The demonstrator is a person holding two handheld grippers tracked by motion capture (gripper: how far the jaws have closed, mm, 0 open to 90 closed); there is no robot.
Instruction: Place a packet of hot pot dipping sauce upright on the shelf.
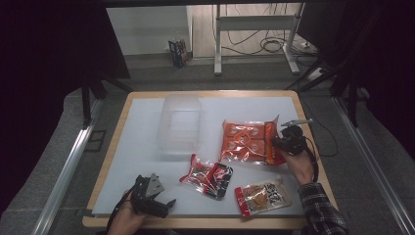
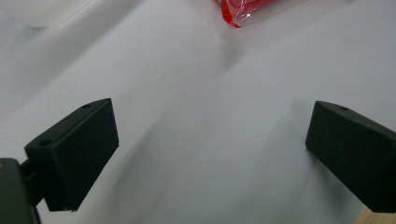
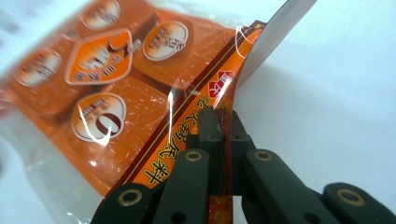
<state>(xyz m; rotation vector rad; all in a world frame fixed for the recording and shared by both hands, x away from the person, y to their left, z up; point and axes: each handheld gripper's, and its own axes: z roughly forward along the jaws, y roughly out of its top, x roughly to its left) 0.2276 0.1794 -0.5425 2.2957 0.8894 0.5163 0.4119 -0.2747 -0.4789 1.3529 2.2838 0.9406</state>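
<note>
clear tub (image 1: 180, 125): well left of the right jaws, on the white mat (image 1: 142, 161) | red-black packet (image 1: 207, 176): between the two jaw pairs, flat | tan pouch (image 1: 263, 197): just below the right jaws, flat | red wrapper corner (image 2: 232, 13): well ahead of the left jaws

Clear bin (image 1: 180, 125) left of large packet (image 1: 244, 141) (two smaller packets (image 1: 208, 176) nearer).
</note>
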